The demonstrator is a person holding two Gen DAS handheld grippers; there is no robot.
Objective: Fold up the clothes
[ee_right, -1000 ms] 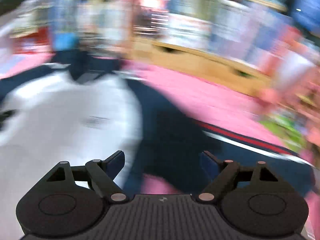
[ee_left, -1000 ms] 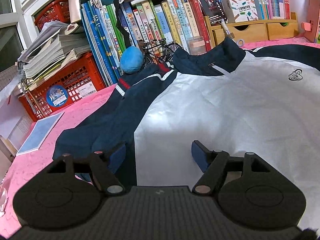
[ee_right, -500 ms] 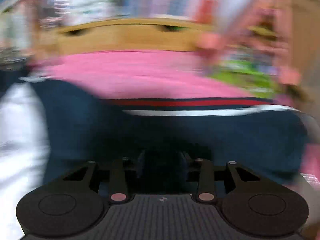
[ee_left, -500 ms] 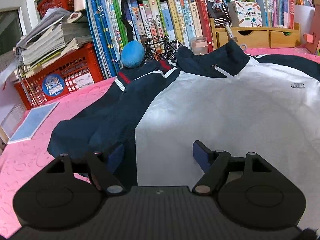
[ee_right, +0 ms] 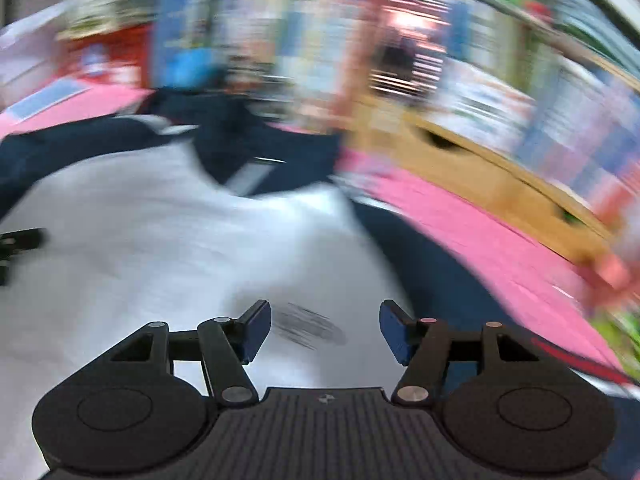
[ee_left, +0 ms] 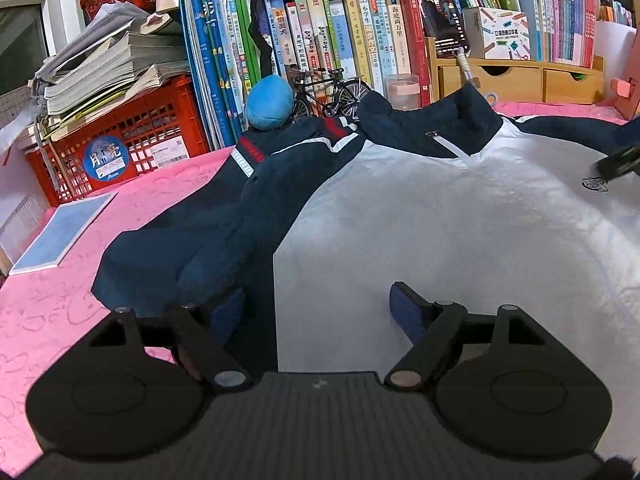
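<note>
A jacket lies spread on the pink tablecloth (ee_left: pixel 60 300), with a white front (ee_left: pixel 440 220), a navy collar (ee_left: pixel 460 120) and a navy left sleeve (ee_left: pixel 208 232). My left gripper (ee_left: pixel 316 308) hovers low over the seam between that sleeve and the white panel. Its jaws are opening and nothing is pressed between them. In the blurred right wrist view my right gripper (ee_right: pixel 324 328) is over the white front (ee_right: pixel 160 240) beside a small dark logo (ee_right: pixel 308 328). Its jaws are opening and empty. The navy right sleeve (ee_right: pixel 440 272) lies to its right. The right gripper also shows as a dark shape (ee_left: pixel 616 160) at the left view's right edge.
Along the back stand a red crate (ee_left: pixel 120 140) under stacked papers, a row of books (ee_left: pixel 320 40), a blue plush (ee_left: pixel 268 102), a model bicycle (ee_left: pixel 328 92) and a wooden drawer box (ee_left: pixel 520 80). A blue booklet (ee_left: pixel 60 232) lies on the cloth at left.
My right gripper swung from the striped navy right sleeve back over the white front, its jaws narrowing and then widening again. The left gripper stayed put and opened slightly.
</note>
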